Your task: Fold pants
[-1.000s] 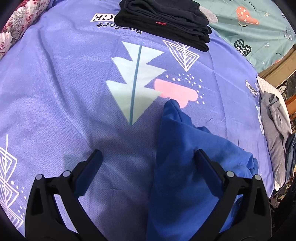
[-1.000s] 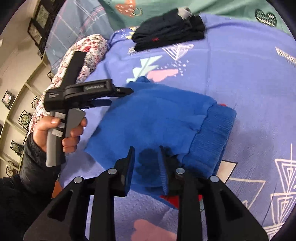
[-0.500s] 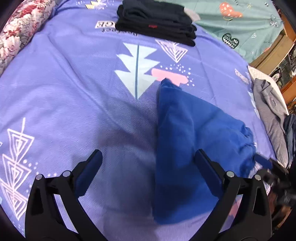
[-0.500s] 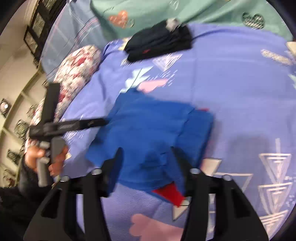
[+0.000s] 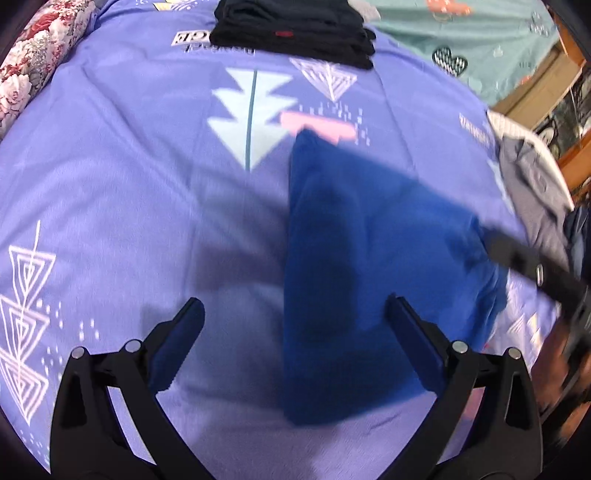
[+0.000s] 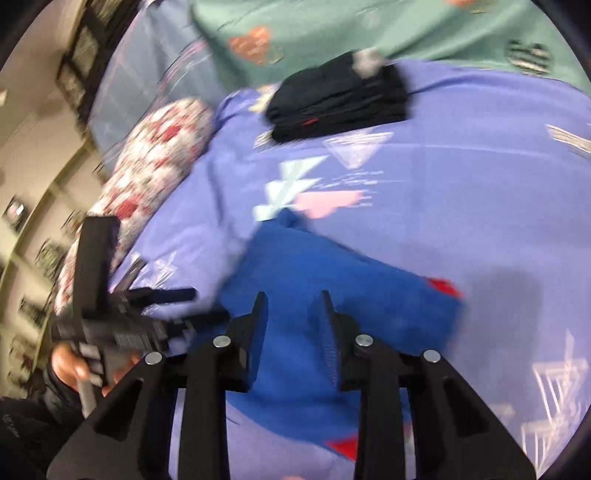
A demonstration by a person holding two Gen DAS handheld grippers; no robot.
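While the right gripper hangs above the folded blue pants, its jaws are closing with no cloth between them; a second ago they pinched the fabric. The left gripper gapes wide and empty. The pants lie mid-bed on the purple bedsheet, short of the black folded stack at its far edge. The fold looks finished.
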